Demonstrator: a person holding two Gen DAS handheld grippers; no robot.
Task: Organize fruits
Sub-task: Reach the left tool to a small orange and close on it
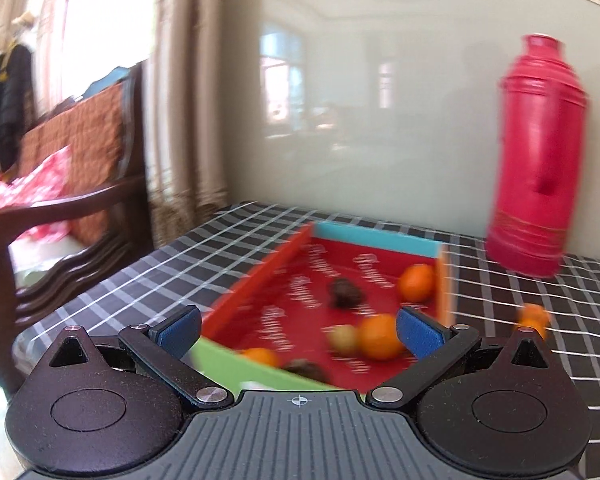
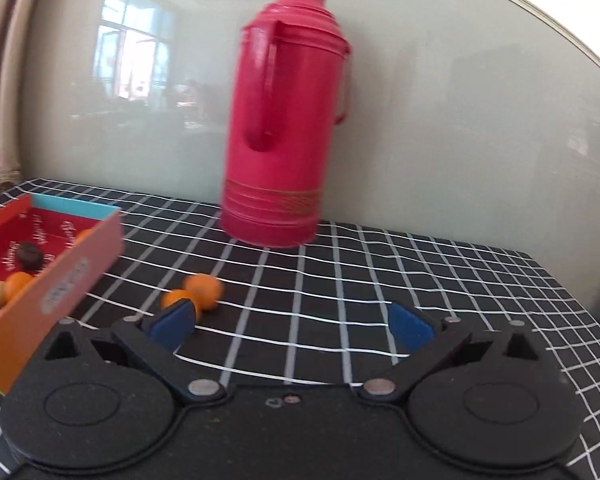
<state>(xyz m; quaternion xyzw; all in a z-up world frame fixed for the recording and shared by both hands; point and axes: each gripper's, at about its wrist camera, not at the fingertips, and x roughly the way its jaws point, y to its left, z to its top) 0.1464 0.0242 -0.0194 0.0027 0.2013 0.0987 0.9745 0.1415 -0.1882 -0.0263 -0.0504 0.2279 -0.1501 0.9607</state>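
Observation:
A shallow cardboard box point(image 1: 260, 276) with a red floor and coloured walls lies on the checked tablecloth. Inside it I see several small oranges, one at the far right corner point(image 1: 417, 282) and one near my right pad point(image 1: 380, 336), plus dark brown fruits point(image 1: 345, 294) and a yellowish one point(image 1: 343, 339). My left gripper point(image 1: 298, 330) hovers over the box's near end, open and empty. In the right wrist view the box point(image 2: 56, 288) is at the left. Two oranges point(image 2: 204, 290) lie on the cloth outside it. My right gripper point(image 2: 292, 322) stands open, empty, just short of them.
A tall red thermos flask point(image 2: 286, 120) stands at the back by the glossy wall, also at the right in the left wrist view point(image 1: 538, 160). A dark wooden chair point(image 1: 60, 216) with red cushions sits left of the table. The cloth's right edge point(image 2: 572, 280) drops away.

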